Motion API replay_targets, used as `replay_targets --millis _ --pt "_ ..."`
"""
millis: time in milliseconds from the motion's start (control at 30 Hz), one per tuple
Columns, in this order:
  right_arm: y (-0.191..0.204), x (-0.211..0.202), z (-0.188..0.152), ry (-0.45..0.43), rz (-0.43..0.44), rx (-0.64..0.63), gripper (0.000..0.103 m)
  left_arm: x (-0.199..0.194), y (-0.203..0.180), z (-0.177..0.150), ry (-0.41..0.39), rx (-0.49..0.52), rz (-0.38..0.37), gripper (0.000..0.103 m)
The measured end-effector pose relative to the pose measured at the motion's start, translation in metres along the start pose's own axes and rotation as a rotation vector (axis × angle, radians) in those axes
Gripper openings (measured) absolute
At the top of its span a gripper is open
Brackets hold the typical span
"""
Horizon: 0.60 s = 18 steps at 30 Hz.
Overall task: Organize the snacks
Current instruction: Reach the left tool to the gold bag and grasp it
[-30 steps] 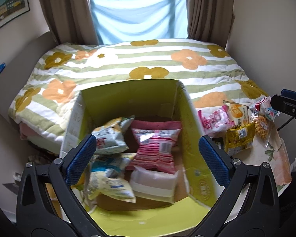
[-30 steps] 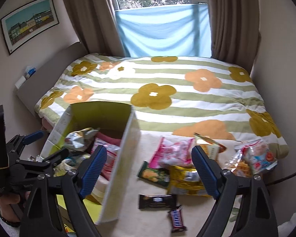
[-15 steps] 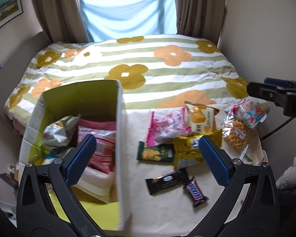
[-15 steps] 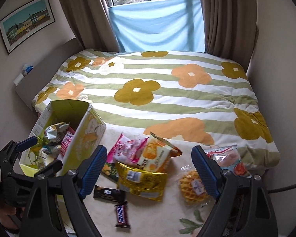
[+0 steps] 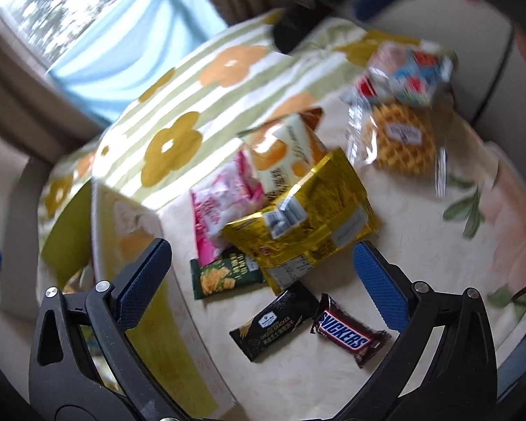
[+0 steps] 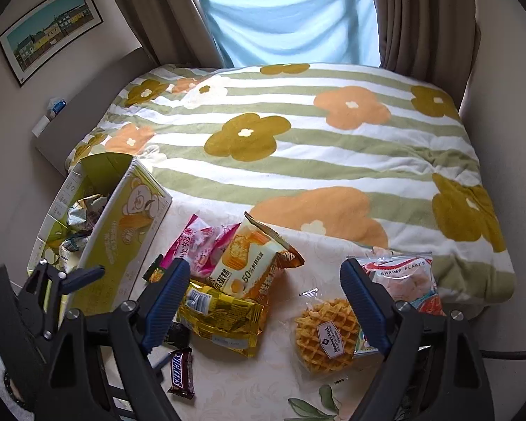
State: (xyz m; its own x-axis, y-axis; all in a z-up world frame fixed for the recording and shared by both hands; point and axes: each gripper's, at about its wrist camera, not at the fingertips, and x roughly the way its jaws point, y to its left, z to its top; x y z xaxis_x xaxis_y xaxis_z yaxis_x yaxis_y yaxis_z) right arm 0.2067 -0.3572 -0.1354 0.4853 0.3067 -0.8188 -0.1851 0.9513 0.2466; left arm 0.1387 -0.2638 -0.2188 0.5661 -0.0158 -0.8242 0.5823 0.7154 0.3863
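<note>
A flowered, green-striped quilt covers the bed below a blue curtain; a framed picture hangs at left.

Left gripper and right gripper angle downward, jaws seemingly wide, empty.

Each camera sits behind its own gripper's fingers, facing forward and steeply down at close range. The left view is rolled and blurred. Both views share the Snickers, gold bag, waffle and box ahead.
</note>
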Motion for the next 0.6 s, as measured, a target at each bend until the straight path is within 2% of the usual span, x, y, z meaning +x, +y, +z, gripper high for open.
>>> replay_targets --millis 133,233,333,400,600 --pt "-0.012 0.014 0.001 0.023 0.016 0.027 0.085 0.031 -0.029 0.001 0.045 0.195 -0.008 0.103" --pt "-0.017 0.028 0.000 0.048 0.017 0.029 0.085 0.044 -0.041 0.005 0.048 0.276 -0.025 0.103" --pt "-0.023 0.043 0.002 0.074 0.029 0.041 0.085 0.055 -0.046 0.009 0.057 0.314 -0.066 0.103" --pt "-0.025 0.051 0.002 0.094 0.040 0.044 0.085 0.062 -0.048 0.011 0.068 0.326 -0.091 0.099" --pt "-0.038 0.088 0.000 0.217 0.165 0.089 0.085 0.073 -0.051 0.012 0.063 0.374 -0.092 0.096"
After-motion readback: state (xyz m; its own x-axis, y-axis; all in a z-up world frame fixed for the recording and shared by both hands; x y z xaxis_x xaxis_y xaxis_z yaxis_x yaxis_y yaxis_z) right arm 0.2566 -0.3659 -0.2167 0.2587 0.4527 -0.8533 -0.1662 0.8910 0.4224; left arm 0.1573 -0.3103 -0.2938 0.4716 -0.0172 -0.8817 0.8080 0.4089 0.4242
